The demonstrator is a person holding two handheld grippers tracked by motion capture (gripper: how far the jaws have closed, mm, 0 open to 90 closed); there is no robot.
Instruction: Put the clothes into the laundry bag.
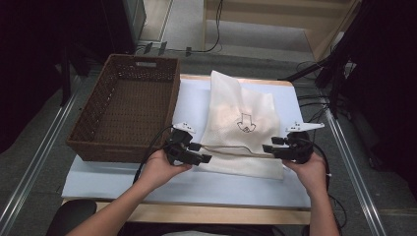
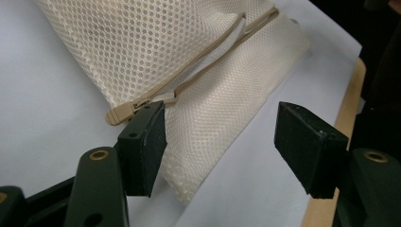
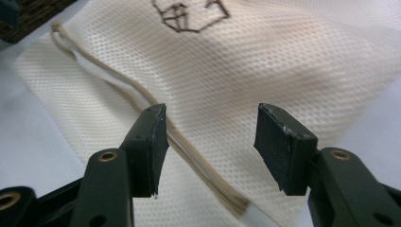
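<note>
Left gripper (image 2: 220, 146) & right gripper (image 3: 210, 146) both gape over mesh bag (image 1: 241, 125), lower centre; we'd pinch zipper pull (image 2: 124, 113) w/ left, pin fabric w/ right.

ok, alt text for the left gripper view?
The left gripper, jaws open, hovers at the corner of a cream mesh bag on a white sheet. One jaw sits by the tan zipper pull.
</note>
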